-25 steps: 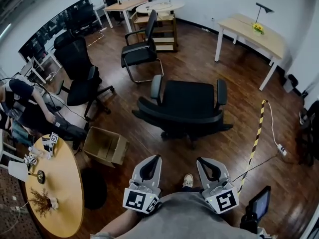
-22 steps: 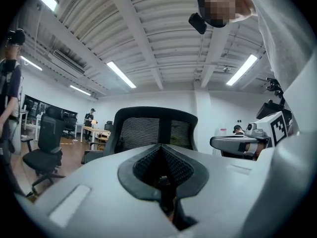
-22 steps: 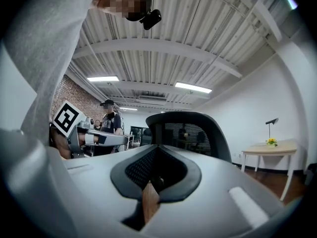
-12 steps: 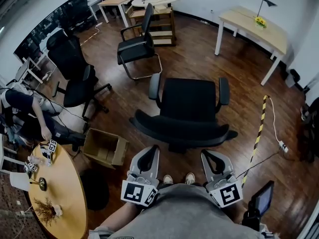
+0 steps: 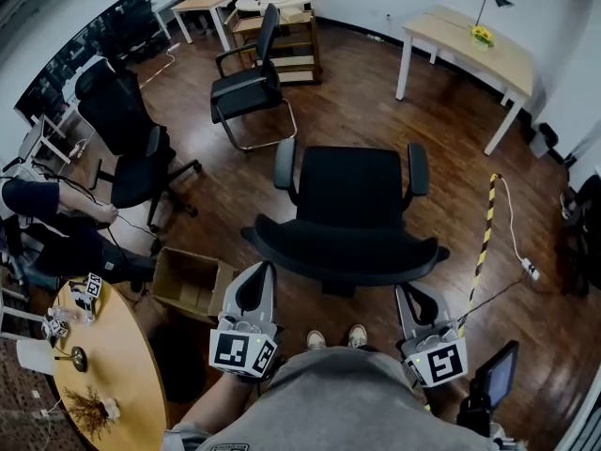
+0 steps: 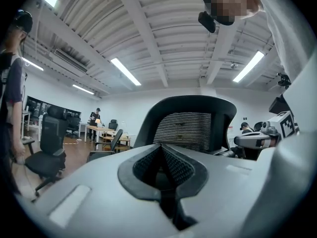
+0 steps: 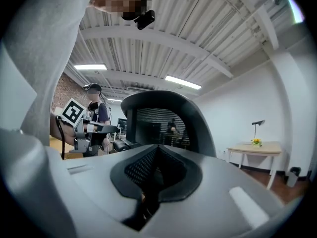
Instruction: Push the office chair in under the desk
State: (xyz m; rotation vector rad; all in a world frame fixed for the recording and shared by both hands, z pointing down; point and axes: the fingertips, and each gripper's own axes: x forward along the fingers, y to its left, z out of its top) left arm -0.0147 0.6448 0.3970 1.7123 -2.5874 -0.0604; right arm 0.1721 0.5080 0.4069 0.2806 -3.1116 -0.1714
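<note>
A black office chair (image 5: 349, 195) stands mid-floor, its seat facing the light wooden desk (image 5: 470, 45) at the far right; a wide stretch of floor lies between them. Its curved backrest (image 5: 346, 256) is right in front of me. My left gripper (image 5: 260, 272) is shut and empty just behind the backrest's left end. Shut and empty too, my right gripper (image 5: 407, 296) sits just behind its right end. The left gripper view shows shut jaws (image 6: 161, 146) before the mesh backrest (image 6: 190, 128). The right gripper view shows the same (image 7: 157, 147), backrest (image 7: 156, 115) ahead, desk (image 7: 253, 150) beyond.
A cardboard box (image 5: 188, 285) lies on the floor at my left, beside a round wooden table (image 5: 108, 369). Another office chair (image 5: 127, 148) and a visitor chair (image 5: 246, 87) stand farther left. A striped cable cover (image 5: 484, 242) runs along the right. A person (image 5: 47, 224) sits at left.
I have come closer to the chair, so its backrest now lies just in front of the grippers. The two grippers have spread apart, the left one farther left. Both stay shut.
</note>
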